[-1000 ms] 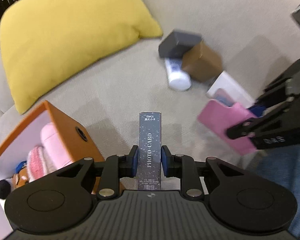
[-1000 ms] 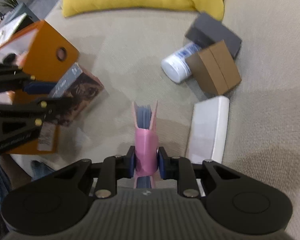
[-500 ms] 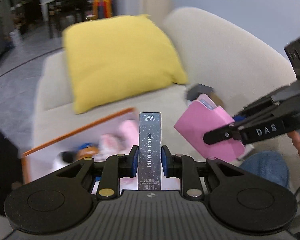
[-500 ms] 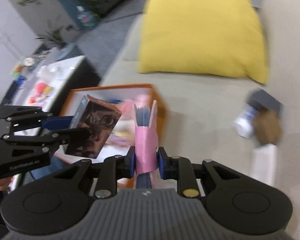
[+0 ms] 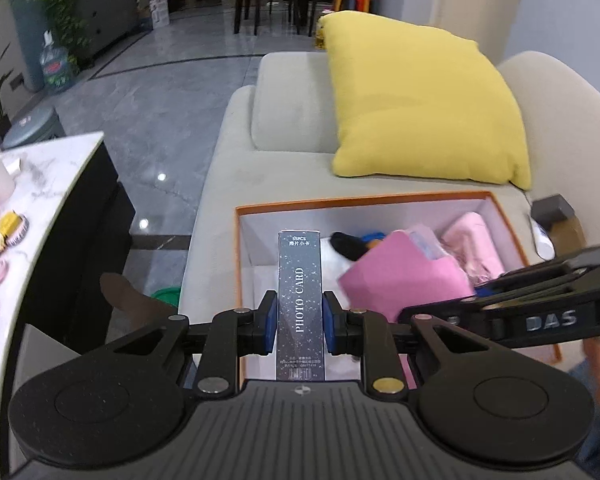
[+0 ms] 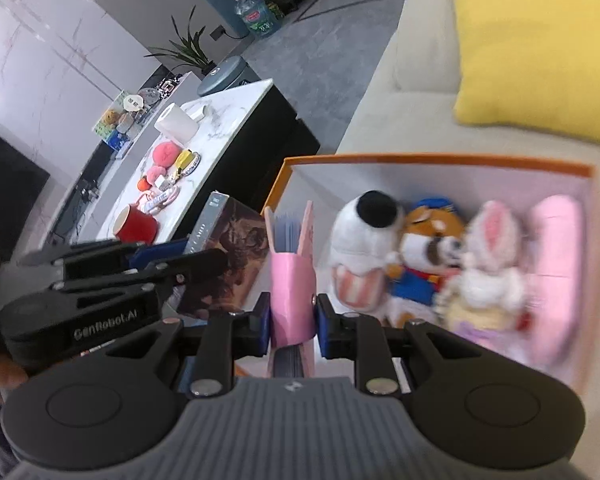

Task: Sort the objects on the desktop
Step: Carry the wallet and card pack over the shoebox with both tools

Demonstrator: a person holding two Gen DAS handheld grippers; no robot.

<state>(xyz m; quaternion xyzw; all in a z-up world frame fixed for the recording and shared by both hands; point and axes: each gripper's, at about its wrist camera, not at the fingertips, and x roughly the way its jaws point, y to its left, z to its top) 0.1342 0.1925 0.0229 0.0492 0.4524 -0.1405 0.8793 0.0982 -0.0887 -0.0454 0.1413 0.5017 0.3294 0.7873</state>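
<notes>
My left gripper (image 5: 300,326) is shut on a dark box printed PHOTO-CARD (image 5: 300,292), held upright above the near left part of an orange storage box (image 5: 364,203) on the sofa. My right gripper (image 6: 293,322) is shut on a pink card holder (image 6: 291,280) with blue cards sticking out, over the same box's left end. In the left wrist view that pink card holder (image 5: 408,276) hangs over the box's middle. In the right wrist view the photo-card box (image 6: 224,256) sits left of the pink holder. Plush toys (image 6: 432,256) and a pink item (image 6: 556,264) lie inside.
A yellow cushion (image 5: 420,112) leans on the beige sofa (image 5: 228,160) behind the orange box. A marble-topped table (image 6: 216,128) with a red mug (image 6: 134,224) and small items stands to the left. A grey box (image 5: 552,208) lies at the sofa's right.
Both grippers swung left and upward with their loads, away from the loose items on the sofa seat to above the orange box. The room and table came into view.
</notes>
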